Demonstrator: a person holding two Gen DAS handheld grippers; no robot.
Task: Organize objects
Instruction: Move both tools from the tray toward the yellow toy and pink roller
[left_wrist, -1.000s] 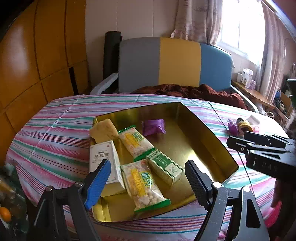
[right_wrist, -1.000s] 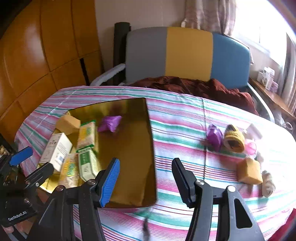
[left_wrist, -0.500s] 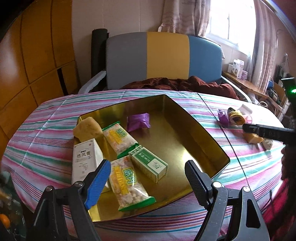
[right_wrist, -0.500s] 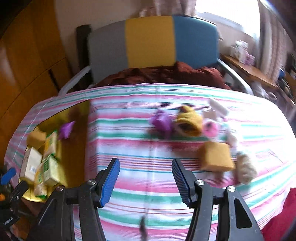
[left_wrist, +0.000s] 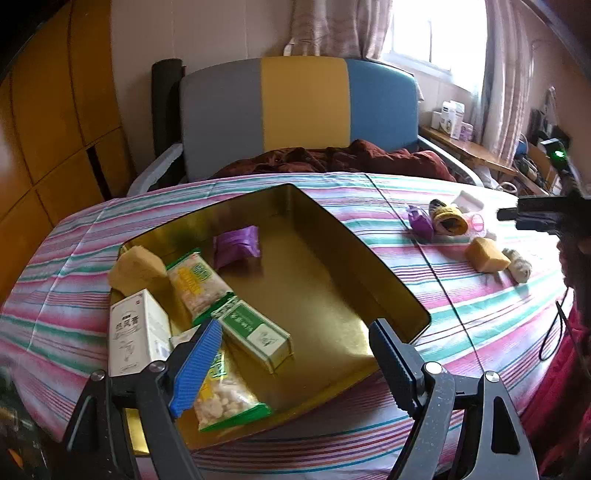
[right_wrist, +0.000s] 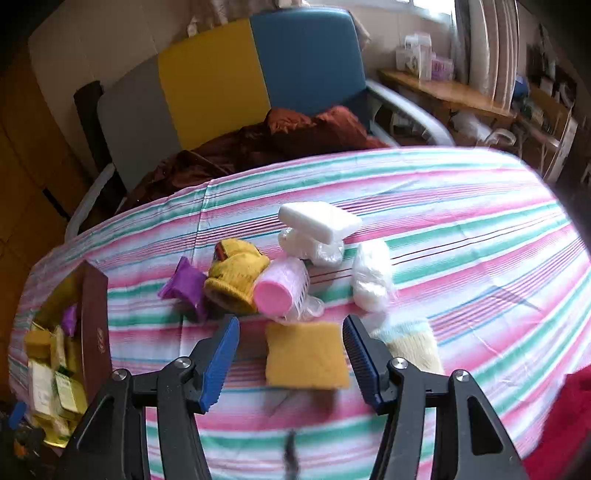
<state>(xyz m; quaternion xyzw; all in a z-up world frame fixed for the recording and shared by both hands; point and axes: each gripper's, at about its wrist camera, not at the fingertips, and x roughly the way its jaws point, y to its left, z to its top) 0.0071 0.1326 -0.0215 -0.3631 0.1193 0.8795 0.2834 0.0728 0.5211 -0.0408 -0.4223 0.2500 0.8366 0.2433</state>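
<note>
A gold tin (left_wrist: 388, 291) on the striped tablecloth holds a yellow sponge (left_wrist: 138, 267), two snack packs, a white box (left_wrist: 135, 332), a green box (left_wrist: 258, 334) and a purple packet (left_wrist: 236, 245). My left gripper (left_wrist: 294, 326) hovers open over the tin's near side, with nothing between its pads. My right gripper (right_wrist: 290, 321) is open over the loose pile to the right. A second yellow sponge (right_wrist: 306, 354) lies on the cloth between its fingers, and the pads do not press it. The right gripper (left_wrist: 535, 218) also shows at the right edge of the left wrist view.
Beyond the sponge lie a purple packet (right_wrist: 184, 286), a yellow knitted piece (right_wrist: 236, 273), a pink roller (right_wrist: 282, 295), a white bar (right_wrist: 319, 219), white wrapped bundles (right_wrist: 371, 280) and a pale knitted piece (right_wrist: 413, 343). A tricolour chair (left_wrist: 303, 103) with a brown cloth stands behind the table.
My right gripper has swung right from the tin to the loose pile, and the yellow sponge now sits between its fingers. My left gripper shifted slightly over the tin.
</note>
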